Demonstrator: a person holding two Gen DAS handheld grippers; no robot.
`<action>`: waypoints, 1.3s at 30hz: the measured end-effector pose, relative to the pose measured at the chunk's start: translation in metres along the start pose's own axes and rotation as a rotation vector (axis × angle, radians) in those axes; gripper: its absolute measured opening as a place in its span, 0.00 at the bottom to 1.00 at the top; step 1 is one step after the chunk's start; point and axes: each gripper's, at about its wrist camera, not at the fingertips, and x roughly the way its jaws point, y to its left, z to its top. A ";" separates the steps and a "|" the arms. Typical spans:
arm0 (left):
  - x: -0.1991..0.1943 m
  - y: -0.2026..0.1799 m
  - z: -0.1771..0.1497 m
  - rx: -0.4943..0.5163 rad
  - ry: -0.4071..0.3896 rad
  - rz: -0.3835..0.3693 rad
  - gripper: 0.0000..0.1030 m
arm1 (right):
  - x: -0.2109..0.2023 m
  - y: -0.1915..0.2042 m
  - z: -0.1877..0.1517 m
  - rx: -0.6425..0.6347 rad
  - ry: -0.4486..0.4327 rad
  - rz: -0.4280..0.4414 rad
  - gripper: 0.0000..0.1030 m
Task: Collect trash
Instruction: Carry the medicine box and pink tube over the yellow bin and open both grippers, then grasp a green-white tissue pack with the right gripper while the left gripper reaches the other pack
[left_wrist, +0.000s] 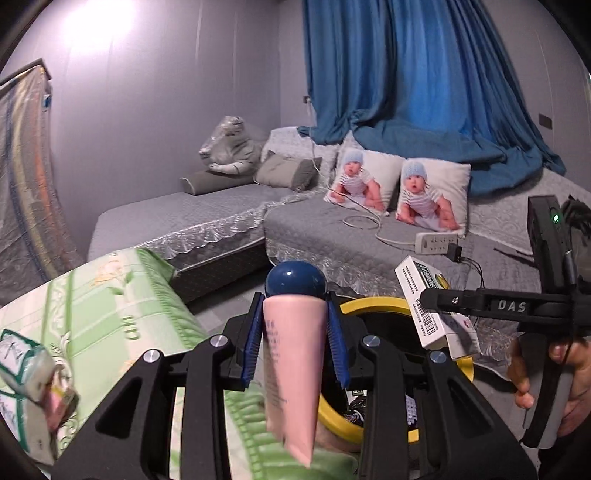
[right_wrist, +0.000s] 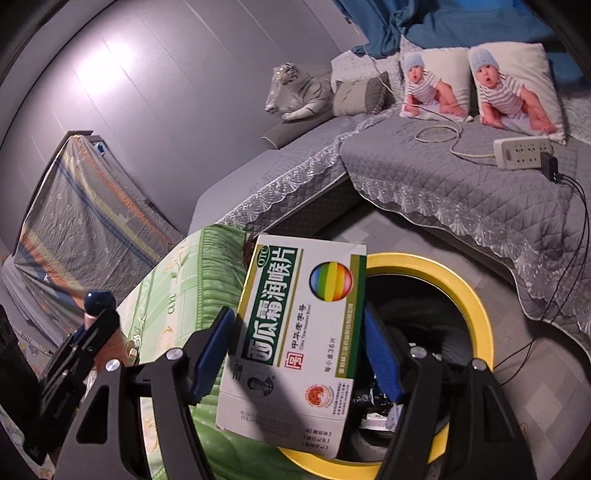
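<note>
My left gripper (left_wrist: 295, 332) is shut on a pink tube (left_wrist: 291, 373) with a dark blue round cap, held over the green cloth beside the yellow-rimmed trash bin (left_wrist: 369, 304). My right gripper (right_wrist: 299, 347) is shut on a white and green medicine box (right_wrist: 295, 332) and holds it above the bin's rim (right_wrist: 469, 302). The box also shows in the left wrist view (left_wrist: 424, 306), with the right gripper (left_wrist: 424, 297) above the bin. The left gripper and the tube's cap (right_wrist: 98, 301) show at the left of the right wrist view. Wrappers lie inside the bin.
A green patterned cloth (left_wrist: 110, 317) covers the surface at the left, with a small green and white packet (left_wrist: 26, 365) on it. A grey L-shaped sofa (left_wrist: 207, 218) holds baby-print pillows, a power strip (left_wrist: 436, 242) with cables, and a wrapped tiger toy (left_wrist: 229, 147). Blue curtain behind.
</note>
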 end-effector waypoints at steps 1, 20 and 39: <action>0.009 -0.003 -0.002 -0.006 0.020 -0.015 0.30 | 0.000 -0.003 0.000 0.006 0.001 -0.012 0.63; 0.076 -0.020 -0.019 -0.075 0.152 -0.108 0.78 | 0.011 -0.059 -0.008 0.135 0.048 -0.163 0.71; -0.088 0.151 -0.017 -0.424 -0.217 0.304 0.92 | 0.021 0.047 -0.008 -0.160 0.017 0.019 0.73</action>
